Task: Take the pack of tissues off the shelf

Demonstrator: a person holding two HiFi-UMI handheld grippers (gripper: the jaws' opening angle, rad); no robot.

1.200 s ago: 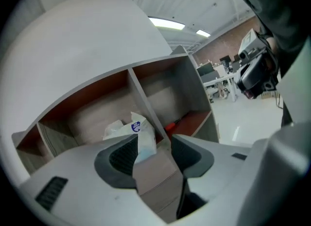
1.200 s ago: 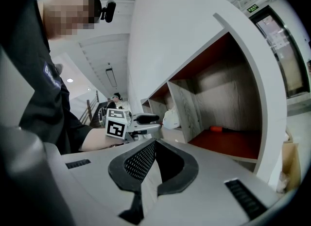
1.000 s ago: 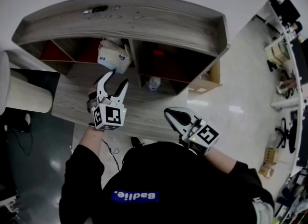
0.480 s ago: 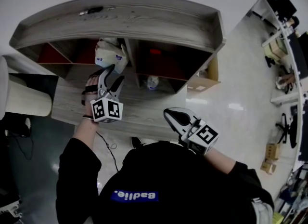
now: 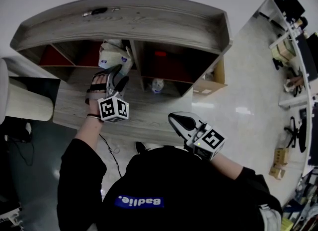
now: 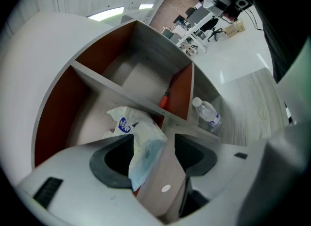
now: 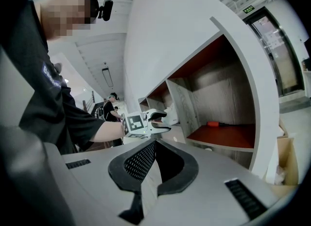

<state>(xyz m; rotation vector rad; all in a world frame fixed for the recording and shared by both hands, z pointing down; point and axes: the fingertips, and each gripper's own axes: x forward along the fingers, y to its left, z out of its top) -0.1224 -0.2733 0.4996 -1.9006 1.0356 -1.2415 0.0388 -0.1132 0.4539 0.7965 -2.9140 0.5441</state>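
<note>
**Pack not yet gripped: left gripper open around it at the shelf front**

The task is in its early part. The pack of tissues (image 5: 113, 55) is not taken yet. It sits in the left compartment of the shelf (image 5: 149, 21), at the front edge and just beside the middle divider. One crumpled end hangs out toward the person.

The left gripper (image 5: 118, 71) is at this compartment. In the left gripper view its jaws stand wide apart, and the hanging end of the pack (image 6: 141, 132) is between them. It lies closer to the left pad, but neither pad seems to press on it. So the reach looks finished, and the grip is not made.

The right gripper (image 5: 180, 120) is low and close to the person's body, well apart from the shelf. In the right gripper view its jaws (image 7: 154, 145) are together with nothing between them. It seems to take no part in this step.

What is left, as a judgement: to close the left jaws on the pack, to pull it out of the compartment and to bring it clear of the shelf. The wrapper looks soft, so a grip on the loose end alone may slip. A water bottle (image 5: 158, 84) and a red-handled tool (image 6: 164, 101) are in the next compartments and are not in the way.
</note>
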